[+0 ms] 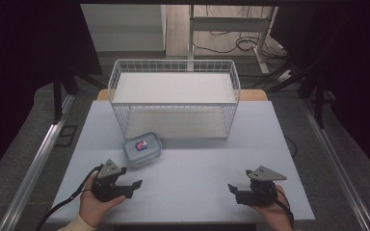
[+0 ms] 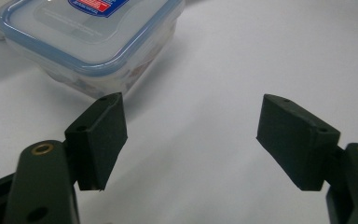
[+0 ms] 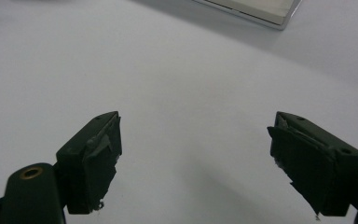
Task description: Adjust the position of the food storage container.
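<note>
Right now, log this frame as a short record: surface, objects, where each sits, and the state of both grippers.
surface: white table
container: clear food box with blue-rimmed lid, lid on, just in front of the basket
basket: white wire basket at the far side of the table
left gripper: fingers apart, nothing between them, near the box
right gripper: fingers apart, over bare table

The high view looks forward and down over the whole surface (image 1: 192, 168). Each gripper view sits low and close to it; the left gripper view shares the container (image 2: 88, 42) with the high view.
</note>
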`<move>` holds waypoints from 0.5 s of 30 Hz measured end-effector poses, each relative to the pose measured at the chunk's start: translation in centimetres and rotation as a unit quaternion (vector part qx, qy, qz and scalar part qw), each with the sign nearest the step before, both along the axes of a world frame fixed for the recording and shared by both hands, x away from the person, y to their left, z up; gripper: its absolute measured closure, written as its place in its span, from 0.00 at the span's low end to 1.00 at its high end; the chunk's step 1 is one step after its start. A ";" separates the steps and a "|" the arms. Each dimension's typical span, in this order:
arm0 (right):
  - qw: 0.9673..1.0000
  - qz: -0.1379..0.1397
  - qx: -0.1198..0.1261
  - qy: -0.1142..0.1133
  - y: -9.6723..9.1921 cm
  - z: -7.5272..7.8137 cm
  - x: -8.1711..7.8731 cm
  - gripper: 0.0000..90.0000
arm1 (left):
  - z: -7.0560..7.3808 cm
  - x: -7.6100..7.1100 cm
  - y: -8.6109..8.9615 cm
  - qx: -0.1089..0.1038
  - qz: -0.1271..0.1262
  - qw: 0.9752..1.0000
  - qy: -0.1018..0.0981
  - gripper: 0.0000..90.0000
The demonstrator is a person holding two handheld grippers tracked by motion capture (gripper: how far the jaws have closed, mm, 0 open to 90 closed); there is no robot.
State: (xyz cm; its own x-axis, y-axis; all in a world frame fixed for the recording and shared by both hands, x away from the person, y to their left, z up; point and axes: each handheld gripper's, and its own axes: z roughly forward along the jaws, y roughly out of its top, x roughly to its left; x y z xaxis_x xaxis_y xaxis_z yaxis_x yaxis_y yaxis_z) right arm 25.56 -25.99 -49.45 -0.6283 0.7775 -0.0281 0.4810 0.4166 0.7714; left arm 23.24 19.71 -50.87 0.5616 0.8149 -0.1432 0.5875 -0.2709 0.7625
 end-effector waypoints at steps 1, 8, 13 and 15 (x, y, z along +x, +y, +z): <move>1.000 -0.001 0.000 0.001 0.0 0.0 0.0 0.19 | 0.1 0.0 0.0 -0.002 -0.001 1.000 0.000 0.30; 1.000 0.002 0.000 -0.003 0.1 0.1 -0.1 0.19 | 0.8 0.1 0.4 -0.013 0.004 1.000 -0.004 0.34; 1.000 0.001 0.004 0.000 0.1 0.1 -0.1 0.19 | 2.8 0.4 0.9 0.011 0.016 0.999 -0.034 0.41; 1.000 0.002 0.004 0.001 0.1 0.1 0.0 0.19 | 3.8 0.6 0.9 0.021 0.008 0.999 -0.042 0.46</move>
